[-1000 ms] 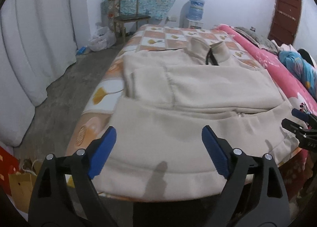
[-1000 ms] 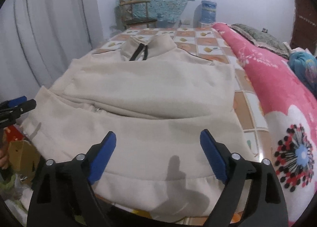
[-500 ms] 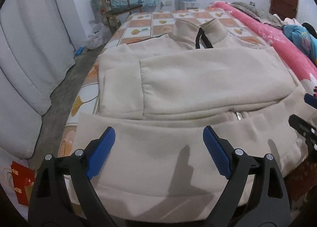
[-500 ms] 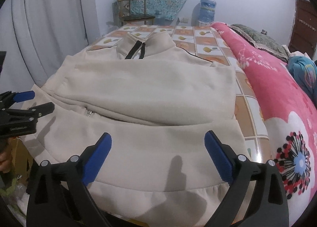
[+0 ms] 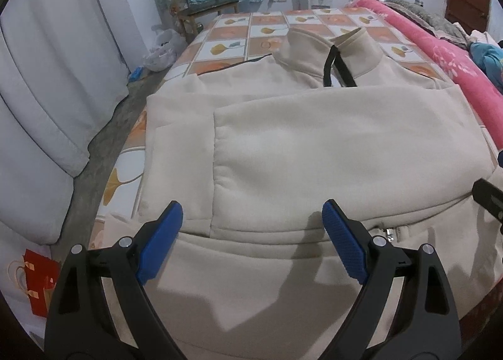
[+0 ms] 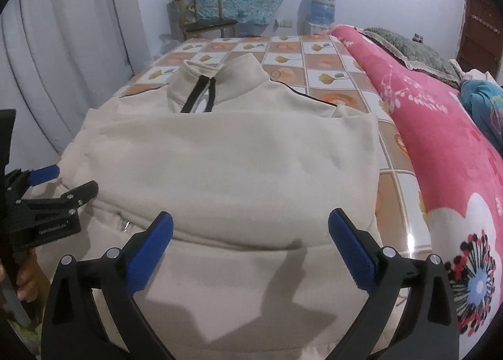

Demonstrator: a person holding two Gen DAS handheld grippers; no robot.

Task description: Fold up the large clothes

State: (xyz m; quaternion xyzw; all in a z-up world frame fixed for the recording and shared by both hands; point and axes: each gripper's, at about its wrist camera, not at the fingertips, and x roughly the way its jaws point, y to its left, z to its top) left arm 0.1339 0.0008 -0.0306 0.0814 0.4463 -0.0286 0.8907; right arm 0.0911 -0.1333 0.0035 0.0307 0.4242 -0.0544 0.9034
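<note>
Lying flat on the checked bed [image 5: 267, 24], the big cream jacket [image 5: 314, 146] points its collar away and its bottom hem toward both claws. Above that hem, the left claw [image 5: 251, 228] and the right claw [image 6: 250, 236] hang wide apart, holding nothing, each equally close to it.

A cream zip-collar fleece jacket [image 5: 330, 152] lies flat on a bed with an orange-and-white checked sheet [image 5: 239, 36], sleeves folded across its front. The left gripper [image 5: 251, 218] hovers over its hem, blue-padded jaws spread wide.
</note>
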